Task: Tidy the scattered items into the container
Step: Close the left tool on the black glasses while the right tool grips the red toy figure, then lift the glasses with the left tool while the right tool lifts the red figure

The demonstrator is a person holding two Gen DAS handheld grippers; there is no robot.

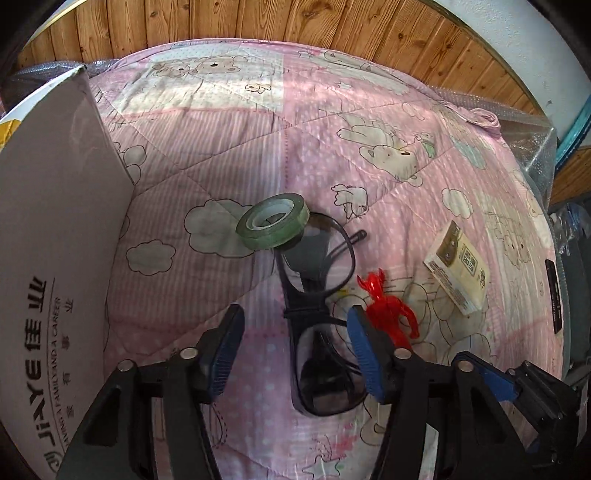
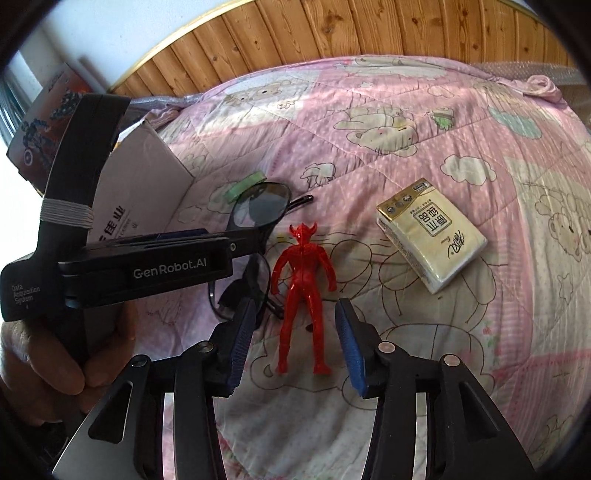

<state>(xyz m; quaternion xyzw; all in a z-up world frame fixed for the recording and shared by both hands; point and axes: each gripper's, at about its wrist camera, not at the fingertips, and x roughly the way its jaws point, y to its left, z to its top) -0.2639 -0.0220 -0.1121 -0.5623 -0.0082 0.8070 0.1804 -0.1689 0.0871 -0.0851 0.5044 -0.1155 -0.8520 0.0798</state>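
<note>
Black-framed glasses (image 1: 317,314) lie folded on the pink quilt, and my left gripper (image 1: 295,332) stands open astride them, near the bridge. A green tape roll (image 1: 273,225) rests against the far lens. A red toy figure (image 2: 303,280) lies flat with its legs between the fingers of my open right gripper (image 2: 295,325). In the left wrist view the figure (image 1: 388,310) sits just outside the right finger. The white cardboard box (image 1: 55,221) stands at the left. Neither gripper holds anything.
A tissue pack (image 2: 432,236) lies on the quilt (image 2: 406,129) to the right of the figure. A hand (image 2: 55,350) holds the left gripper's housing (image 2: 147,269), close on the left of the right gripper. Wooden panelling (image 1: 295,22) backs the bed.
</note>
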